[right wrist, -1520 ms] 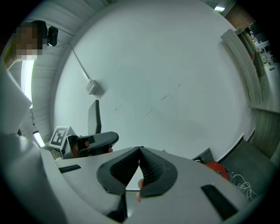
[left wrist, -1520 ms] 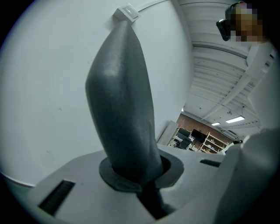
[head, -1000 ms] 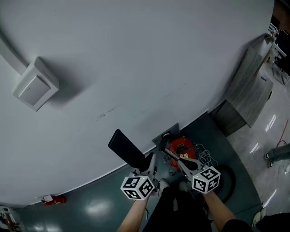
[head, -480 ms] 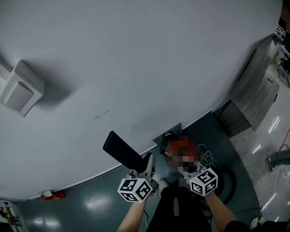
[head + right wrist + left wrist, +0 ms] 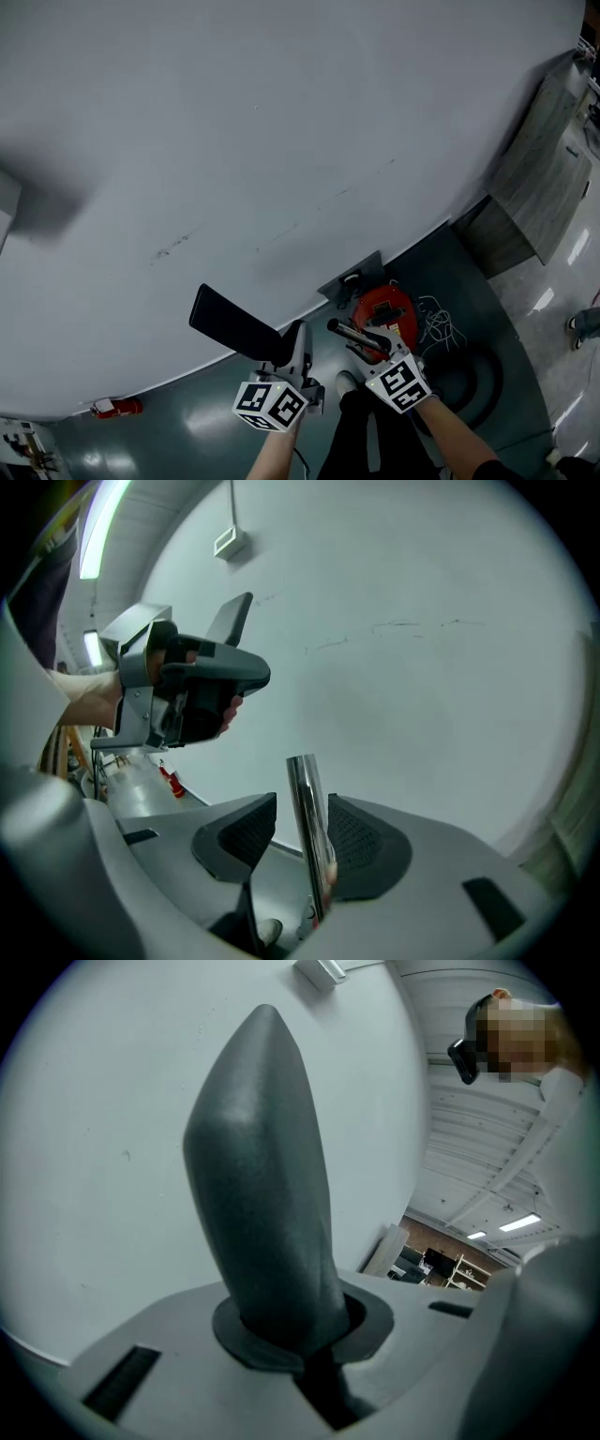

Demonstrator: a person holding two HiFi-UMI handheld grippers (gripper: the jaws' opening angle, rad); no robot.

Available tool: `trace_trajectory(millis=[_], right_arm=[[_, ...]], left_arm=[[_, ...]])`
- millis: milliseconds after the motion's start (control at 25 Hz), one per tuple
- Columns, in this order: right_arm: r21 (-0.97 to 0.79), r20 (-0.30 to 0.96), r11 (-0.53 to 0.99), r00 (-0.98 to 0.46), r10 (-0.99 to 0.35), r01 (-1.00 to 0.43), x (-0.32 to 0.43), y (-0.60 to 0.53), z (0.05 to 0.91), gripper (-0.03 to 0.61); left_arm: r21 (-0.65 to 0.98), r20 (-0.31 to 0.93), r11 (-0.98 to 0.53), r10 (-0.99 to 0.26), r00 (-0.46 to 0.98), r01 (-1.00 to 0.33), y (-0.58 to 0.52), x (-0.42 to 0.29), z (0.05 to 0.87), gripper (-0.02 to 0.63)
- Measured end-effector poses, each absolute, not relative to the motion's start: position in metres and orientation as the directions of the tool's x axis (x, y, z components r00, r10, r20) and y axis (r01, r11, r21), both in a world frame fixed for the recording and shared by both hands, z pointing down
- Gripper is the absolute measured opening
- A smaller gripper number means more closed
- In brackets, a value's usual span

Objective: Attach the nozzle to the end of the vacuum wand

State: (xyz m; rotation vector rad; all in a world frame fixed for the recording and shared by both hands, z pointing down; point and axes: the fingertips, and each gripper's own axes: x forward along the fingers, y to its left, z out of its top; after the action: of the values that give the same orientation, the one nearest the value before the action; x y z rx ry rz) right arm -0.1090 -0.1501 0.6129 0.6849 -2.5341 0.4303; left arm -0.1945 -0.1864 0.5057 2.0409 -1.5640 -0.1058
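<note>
Left tongs (image 5: 298, 1330) clamped tight on the nozzle (image 5: 262, 1176): matte dark grey plastic, flat, tapering to a rounded tip, up by the wall (image 5: 281, 141). Right tongs (image 5: 298, 832) have just been opening; the shiny chrome wand (image 5: 307, 808) stands loose between them, over the red vacuum (image 5: 386, 307).

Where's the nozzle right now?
Lower centre-left of the head view: the nozzle is clamped in the left gripper, slanting up-left, apart from the wand to its right.
</note>
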Motion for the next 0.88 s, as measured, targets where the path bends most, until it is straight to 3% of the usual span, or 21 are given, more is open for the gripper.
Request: trace_trajectory(millis=[880], right_arm=[[-0.025, 0.523, 0.87, -0.748, -0.409, -0.493, -0.144, -0.176, 0.674, 0.176]], left_arm=[[0.469, 0.197, -0.12, -0.952, 0.236, -0.875, -0.206, -0.204, 0.543, 0.034]])
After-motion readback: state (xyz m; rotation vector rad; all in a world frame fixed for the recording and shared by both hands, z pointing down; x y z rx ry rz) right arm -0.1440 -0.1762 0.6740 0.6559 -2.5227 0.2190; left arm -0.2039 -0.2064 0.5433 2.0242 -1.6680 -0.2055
